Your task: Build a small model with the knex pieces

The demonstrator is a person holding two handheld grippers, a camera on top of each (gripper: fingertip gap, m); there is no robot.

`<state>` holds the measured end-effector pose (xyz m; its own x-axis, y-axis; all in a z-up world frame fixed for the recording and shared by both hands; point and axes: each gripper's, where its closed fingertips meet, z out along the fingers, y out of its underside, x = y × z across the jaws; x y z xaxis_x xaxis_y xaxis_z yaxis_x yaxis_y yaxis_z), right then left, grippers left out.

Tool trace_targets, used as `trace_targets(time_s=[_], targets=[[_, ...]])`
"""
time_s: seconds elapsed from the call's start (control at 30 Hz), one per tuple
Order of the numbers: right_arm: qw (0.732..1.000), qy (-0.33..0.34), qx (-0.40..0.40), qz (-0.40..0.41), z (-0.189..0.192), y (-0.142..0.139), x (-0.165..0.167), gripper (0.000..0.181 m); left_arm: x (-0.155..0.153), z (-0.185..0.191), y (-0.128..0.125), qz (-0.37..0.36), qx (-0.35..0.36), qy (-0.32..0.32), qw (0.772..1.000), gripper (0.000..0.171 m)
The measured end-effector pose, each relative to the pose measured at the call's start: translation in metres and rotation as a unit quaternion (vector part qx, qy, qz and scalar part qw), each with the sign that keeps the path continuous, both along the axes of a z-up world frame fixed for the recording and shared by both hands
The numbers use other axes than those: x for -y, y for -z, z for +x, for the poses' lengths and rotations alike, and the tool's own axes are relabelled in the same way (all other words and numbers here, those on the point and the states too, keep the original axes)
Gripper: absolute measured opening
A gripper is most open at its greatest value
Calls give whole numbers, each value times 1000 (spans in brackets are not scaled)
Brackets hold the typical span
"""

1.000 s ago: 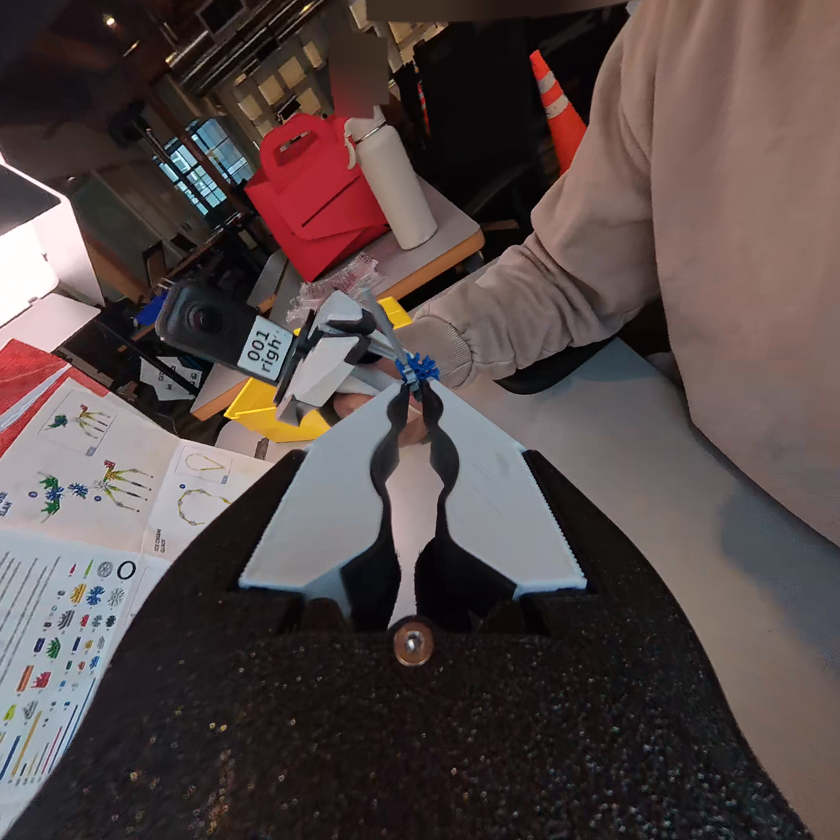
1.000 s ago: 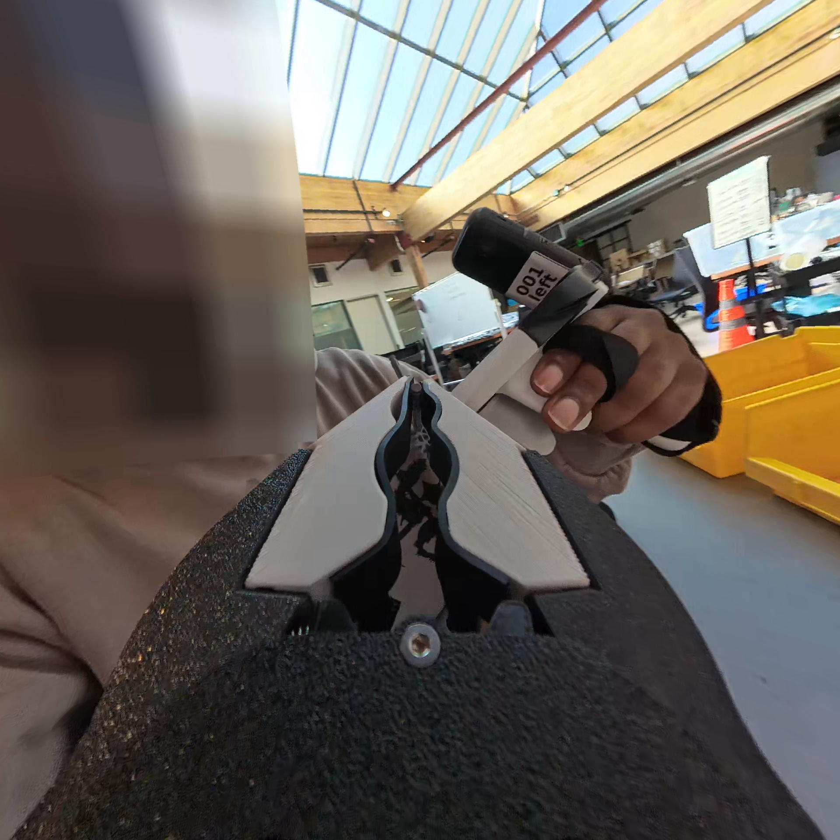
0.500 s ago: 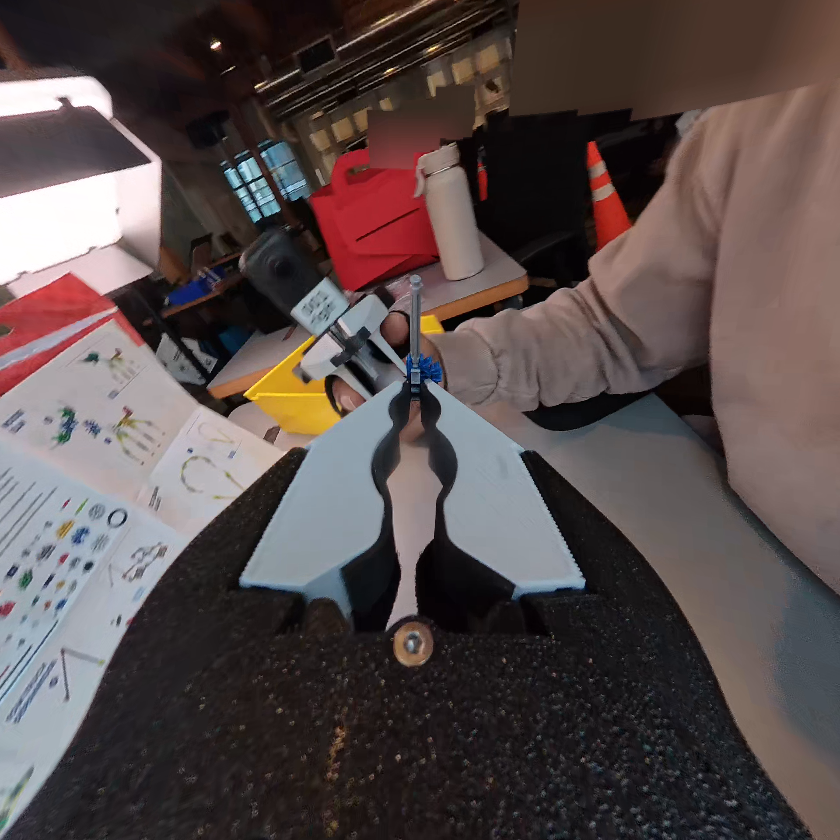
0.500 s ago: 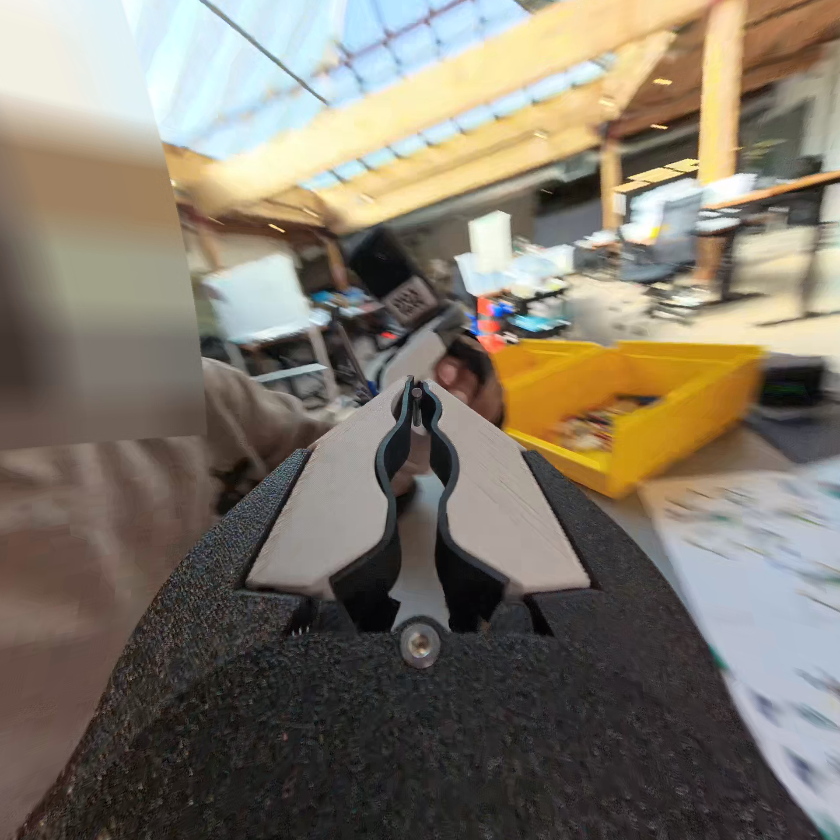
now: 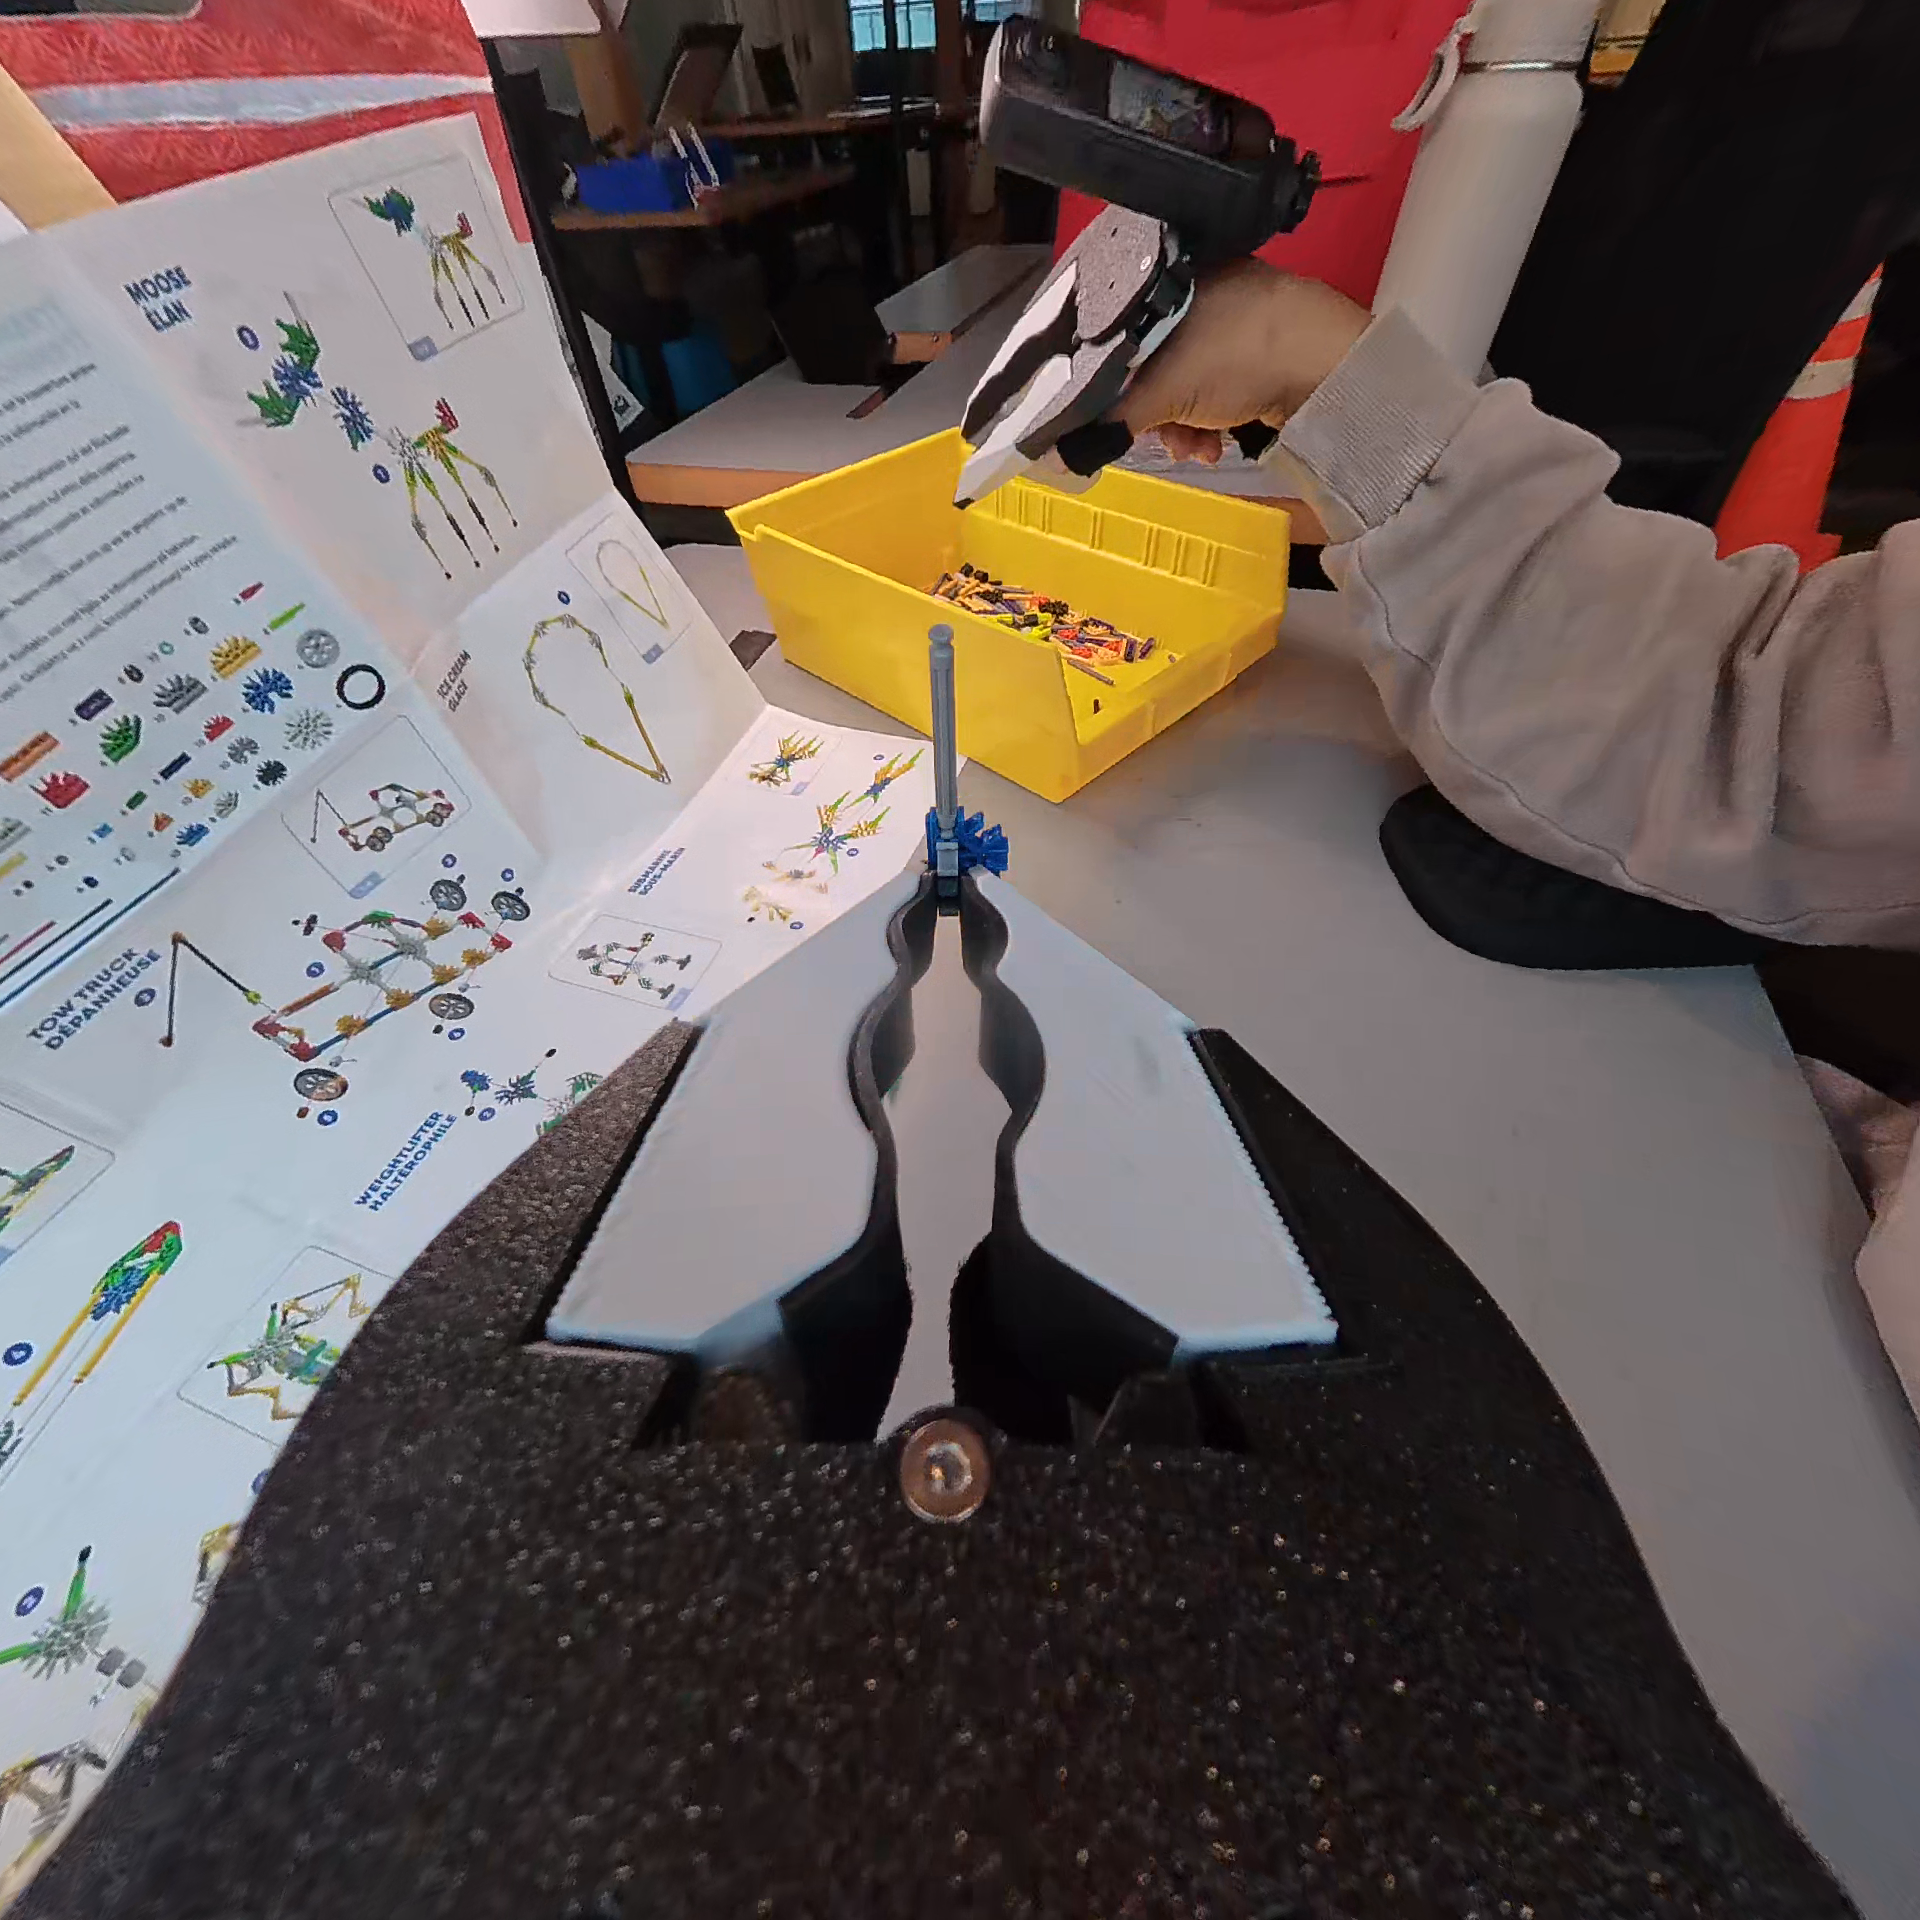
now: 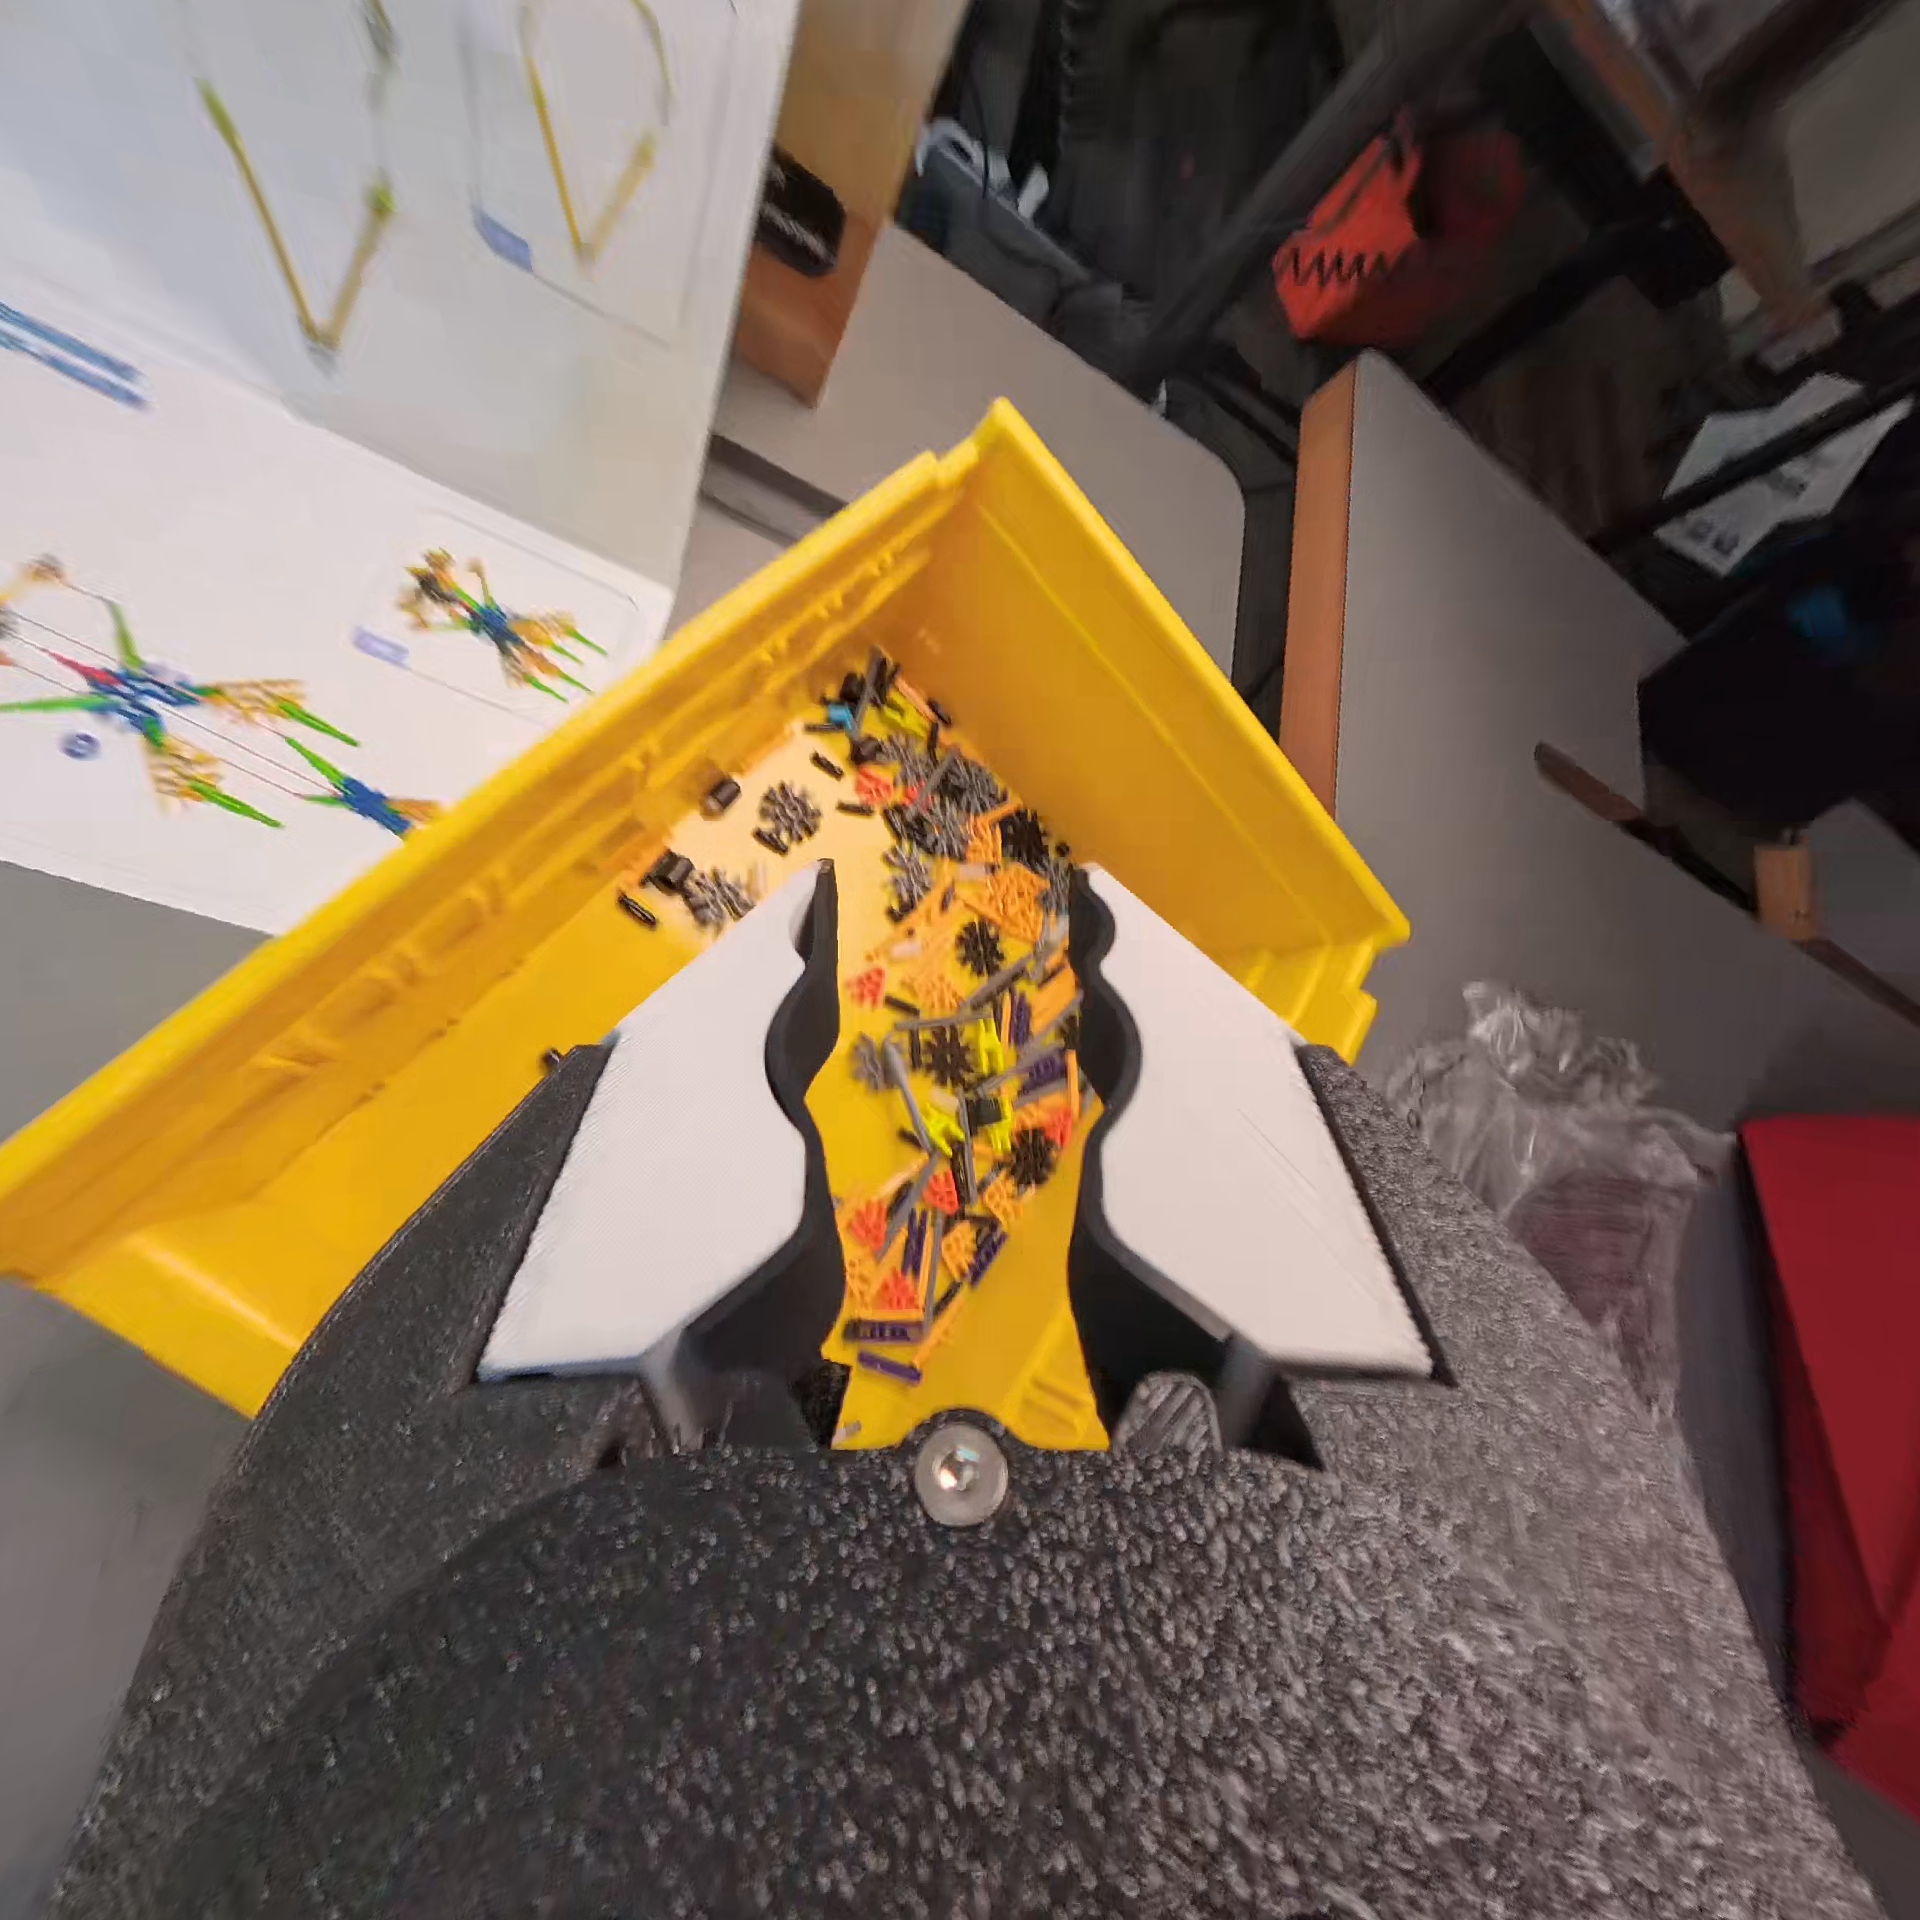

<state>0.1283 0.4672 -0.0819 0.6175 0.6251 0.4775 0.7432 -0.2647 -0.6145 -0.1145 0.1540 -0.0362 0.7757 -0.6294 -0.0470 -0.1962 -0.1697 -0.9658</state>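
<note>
two grippers at work: your left gripper point(image 5: 943, 902) is clamped on a blue connector point(image 5: 964, 844) with a grey rod point(image 5: 941, 717) standing upright, so hold it level while your right gripper point(image 6: 951, 883), fingers apart and empty, hovers over the yellow bin point(image 6: 1164, 727) of loose pieces point(image 6: 966, 1018).

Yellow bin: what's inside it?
The yellow bin holds a loose pile of small parts in orange, black, grey and purple. The open right tongs cover the pile's edges and the bin's near end.

Grey tables point(image 5: 1299, 1039), dark cluttered shelving point(image 5: 727, 208) behind
</note>
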Motion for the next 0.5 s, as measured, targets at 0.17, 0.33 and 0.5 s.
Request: trace_targets(time_s=[0.17, 0.33, 0.5], targets=[[939, -290, -187, -16, -129, -60, 108, 42, -3, 1, 11, -17, -17, -3, 1000, 2], [768, -575, -247, -133, -209, -72, 286, 35, -1, 9, 20, -24, -55, 8, 998, 2], [749, -618, -222, -94, -241, -49, 328, 6, 4, 15, 22, -25, -90, 14, 995, 2]])
